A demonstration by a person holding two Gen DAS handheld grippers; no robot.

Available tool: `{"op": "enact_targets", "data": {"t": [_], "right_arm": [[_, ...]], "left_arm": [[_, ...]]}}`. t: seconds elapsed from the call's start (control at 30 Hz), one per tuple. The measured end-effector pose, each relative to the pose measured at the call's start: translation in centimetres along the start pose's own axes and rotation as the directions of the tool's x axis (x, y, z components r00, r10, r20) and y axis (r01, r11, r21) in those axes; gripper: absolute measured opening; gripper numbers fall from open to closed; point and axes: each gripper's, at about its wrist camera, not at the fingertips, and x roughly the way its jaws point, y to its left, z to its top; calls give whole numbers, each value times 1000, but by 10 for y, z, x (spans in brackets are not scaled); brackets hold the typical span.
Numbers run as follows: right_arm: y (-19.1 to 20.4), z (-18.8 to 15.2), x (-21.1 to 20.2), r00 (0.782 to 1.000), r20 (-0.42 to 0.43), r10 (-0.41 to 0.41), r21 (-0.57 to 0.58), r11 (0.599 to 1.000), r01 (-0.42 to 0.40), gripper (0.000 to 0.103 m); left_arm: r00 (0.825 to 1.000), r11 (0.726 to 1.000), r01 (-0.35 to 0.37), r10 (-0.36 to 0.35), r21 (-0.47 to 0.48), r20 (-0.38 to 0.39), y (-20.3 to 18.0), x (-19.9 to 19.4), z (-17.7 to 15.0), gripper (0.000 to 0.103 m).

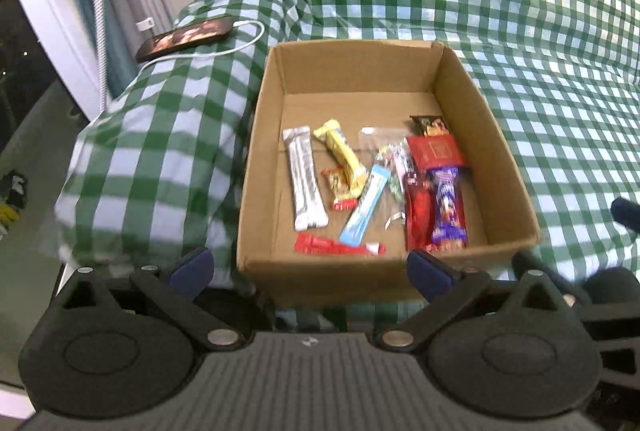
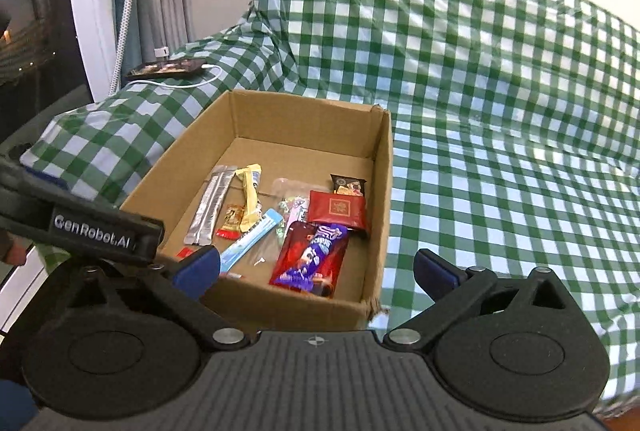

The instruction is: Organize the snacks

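Observation:
An open cardboard box (image 1: 496,151) (image 2: 384,191) sits on a green checked cloth. Inside lie several snacks: a silver sachet (image 1: 305,179) (image 2: 210,209), a yellow bar (image 1: 342,155) (image 2: 250,197), a light blue stick (image 1: 366,211) (image 2: 250,241), a red packet (image 1: 434,151) (image 2: 338,209), a purple wrapper (image 1: 448,207) (image 2: 316,255) and a red strip (image 1: 338,247). My left gripper (image 1: 310,265) is open and empty, just before the box's near wall. My right gripper (image 2: 316,267) is open and empty above the box's near right corner. The left gripper's body (image 2: 92,227) shows in the right wrist view.
A phone (image 1: 186,37) (image 2: 166,67) on a white charging cable (image 1: 224,51) lies on the covered armrest behind the box to the left. The checked cloth (image 1: 520,11) (image 2: 500,111) covers the sofa seat and back. A window and curtain stand at far left.

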Motion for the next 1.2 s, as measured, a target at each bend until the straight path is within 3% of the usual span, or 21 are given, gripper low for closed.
{"op": "enact_targets", "data": {"t": [0.13,0.33,1.2], "right_arm": [[5,-7,-22,999,43,-12,-3,1000,12,103],[10,-16,-49,994,104,-22,-12,1000,23,103],[23,-28,-81,987,151,-48,-35,998,54,103]], "left_arm": [[999,999,-45,45,-5,26,1,-18,-11,103],[997,999,-47,48,-21,68,3,-45,-32,103],[994,998,-50,52,-24,101,8,-74,-49,103]]}}
